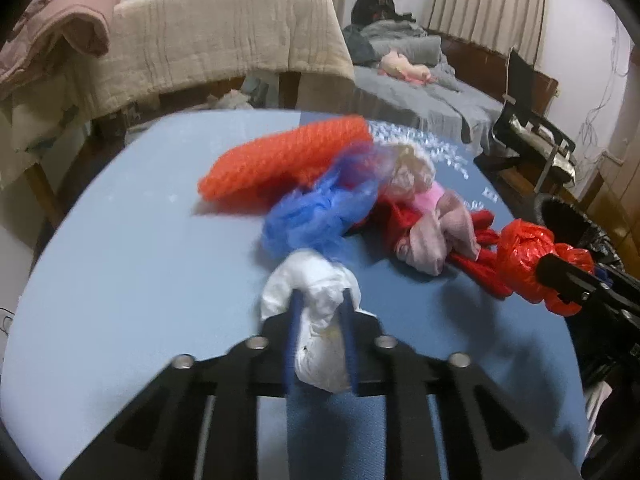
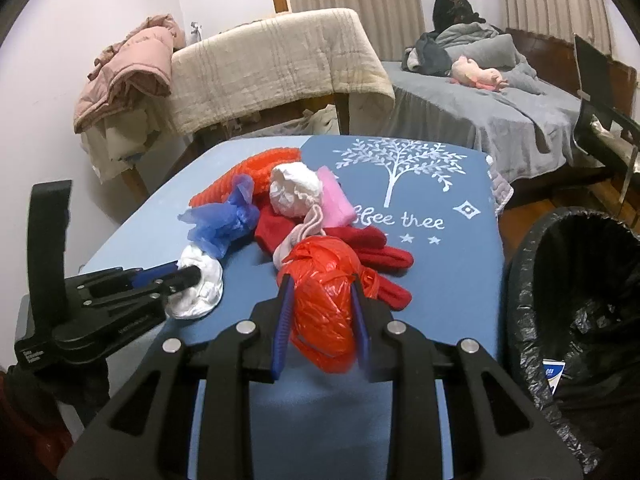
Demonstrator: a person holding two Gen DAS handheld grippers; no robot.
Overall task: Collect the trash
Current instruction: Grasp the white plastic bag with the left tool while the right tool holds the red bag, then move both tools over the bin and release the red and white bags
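Blue table, white wad pinched in left hand-held gripper, red bag clamped in right hand-held gripper.

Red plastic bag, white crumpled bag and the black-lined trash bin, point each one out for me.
red plastic bag [image 2: 320, 300]: right wrist view, middle of the bundle between the fingers.
white crumpled bag [image 1: 320, 320]: left wrist view, centre between the fingers.
black-lined trash bin [image 2: 524, 280]: right wrist view, left rim.

White lettering on the blue table cover, under a printed tree, ends in "tree"; the first word is half hidden. Small print on the left tongs' body is too tiny to read.
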